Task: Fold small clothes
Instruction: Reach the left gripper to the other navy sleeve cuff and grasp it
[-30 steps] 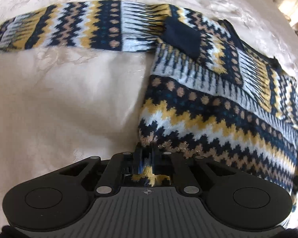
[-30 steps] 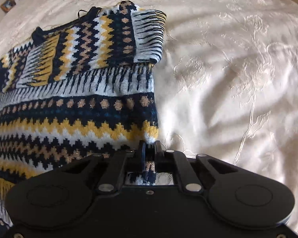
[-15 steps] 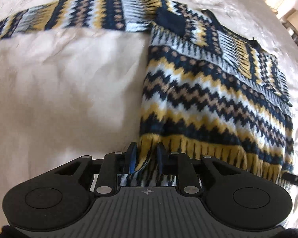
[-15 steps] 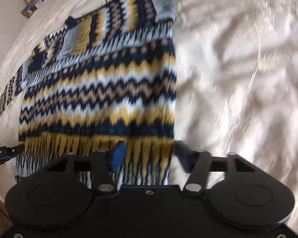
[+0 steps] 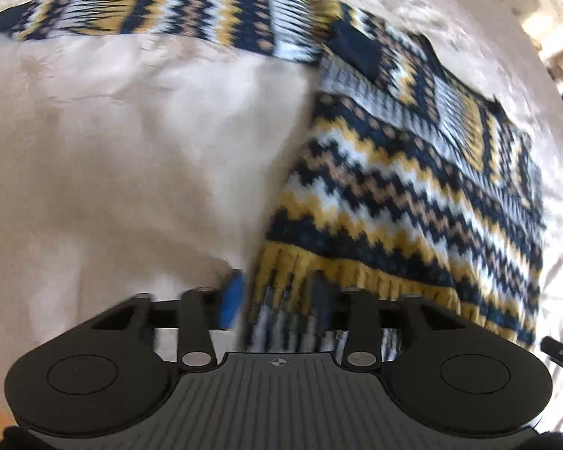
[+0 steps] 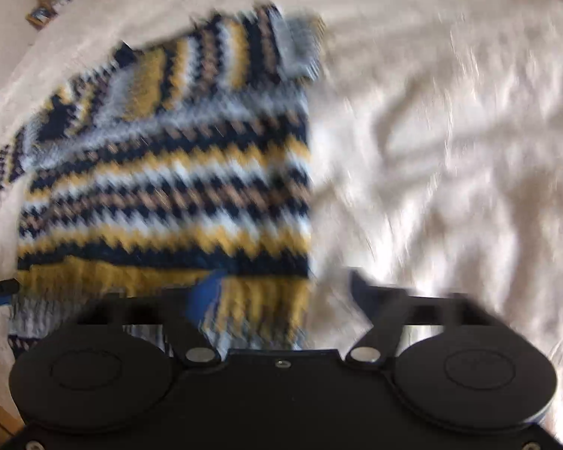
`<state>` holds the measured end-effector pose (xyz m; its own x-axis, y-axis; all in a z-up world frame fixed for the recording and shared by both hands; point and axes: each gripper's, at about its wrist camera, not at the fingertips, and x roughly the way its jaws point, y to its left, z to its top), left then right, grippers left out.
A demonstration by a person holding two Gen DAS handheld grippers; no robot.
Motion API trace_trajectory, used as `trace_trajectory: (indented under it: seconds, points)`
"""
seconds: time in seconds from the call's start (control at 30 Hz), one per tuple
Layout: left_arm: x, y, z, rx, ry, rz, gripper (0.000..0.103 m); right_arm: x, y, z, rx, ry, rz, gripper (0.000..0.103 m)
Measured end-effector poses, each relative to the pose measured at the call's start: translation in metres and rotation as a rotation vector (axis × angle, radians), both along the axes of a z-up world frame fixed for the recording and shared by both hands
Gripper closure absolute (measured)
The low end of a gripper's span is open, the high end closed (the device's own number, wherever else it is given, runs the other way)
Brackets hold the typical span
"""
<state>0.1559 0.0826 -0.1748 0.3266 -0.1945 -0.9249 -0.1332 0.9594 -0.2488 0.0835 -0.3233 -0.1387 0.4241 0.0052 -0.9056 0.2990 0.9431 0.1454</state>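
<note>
Left gripper: black body w/ grey ribbed centre plate, small cross mark on top, two round discs at sides, silver pivot screws, blue pad on one finger. Right gripper: all-black body, same discs & screws (blurred), blue pad too.

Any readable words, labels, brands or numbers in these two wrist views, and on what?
None readable.
Left gripper body: only a small round cross-hair mark, no letters.
Sweater: knitted pattern only, no label showing.
Bedspread: embossed pattern, no text.
Small objects on the floor: too small and blurred to read.
</note>
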Motion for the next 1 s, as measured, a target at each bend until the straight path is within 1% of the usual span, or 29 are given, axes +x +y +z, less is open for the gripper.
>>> trace_trajectory:
  seconds: [0.07,0.1,0.13,0.23,0.33,0.37,0.43,0.47,0.53,0.6,0.7,0.77,0.83,0.93,1.0]
  points:
    - [0.002,0.014,0.005,-0.01,-0.019,0.045,0.051,0.011,0.015,0.013,-0.019,-0.043,0.039,0.009]
    - [0.005,0.022,0.008,-0.01,-0.03,0.061,0.05,0.02,0.026,0.018,-0.023,-0.049,0.067,0.007]
    - [0.007,0.029,0.011,-0.001,-0.039,0.072,0.049,0.029,0.035,0.02,-0.024,-0.049,0.089,0.001]
    - [0.016,0.052,0.019,0.035,-0.077,0.1,0.046,0.054,0.072,0.026,-0.012,-0.086,0.144,0.001]
    - [0.029,0.081,0.028,0.071,-0.127,0.142,0.043,0.077,0.109,0.021,-0.027,-0.097,0.193,0.001]
    - [0.033,0.094,0.03,0.082,-0.144,0.157,0.04,0.087,0.124,0.014,-0.039,-0.072,0.211,0.001]
    - [0.044,0.114,0.034,0.103,-0.179,0.195,0.036,0.103,0.142,-0.001,-0.038,0.026,0.253,0.001]
    - [0.048,0.123,0.035,0.11,-0.193,0.214,0.032,0.111,0.151,-0.011,-0.02,0.079,0.27,0.001]
    - [0.06,0.145,0.036,0.115,-0.216,0.253,0.029,0.121,0.162,-0.026,0.011,0.132,0.27,0.001]
    - [0.076,0.167,0.034,0.113,-0.224,0.289,0.026,0.125,0.173,-0.037,0.0,0.153,0.268,0.001]
    - [0.1,0.19,0.029,0.116,-0.223,0.315,0.026,0.131,0.188,-0.049,-0.042,0.176,0.27,0.001]
    - [0.117,0.205,0.025,0.118,-0.222,0.335,0.026,0.136,0.193,-0.056,-0.051,0.194,0.252,0.001]
    - [0.133,0.217,0.019,0.102,-0.232,0.353,0.025,0.138,0.196,-0.061,-0.055,0.21,0.235,0.001]
    - [0.151,0.235,0.007,0.102,-0.225,0.37,0.024,0.142,0.201,-0.068,-0.057,0.215,0.219,0.0]
    - [0.162,0.244,-0.003,0.084,-0.208,0.391,0.024,0.142,0.205,-0.068,-0.055,0.202,0.206,0.0]
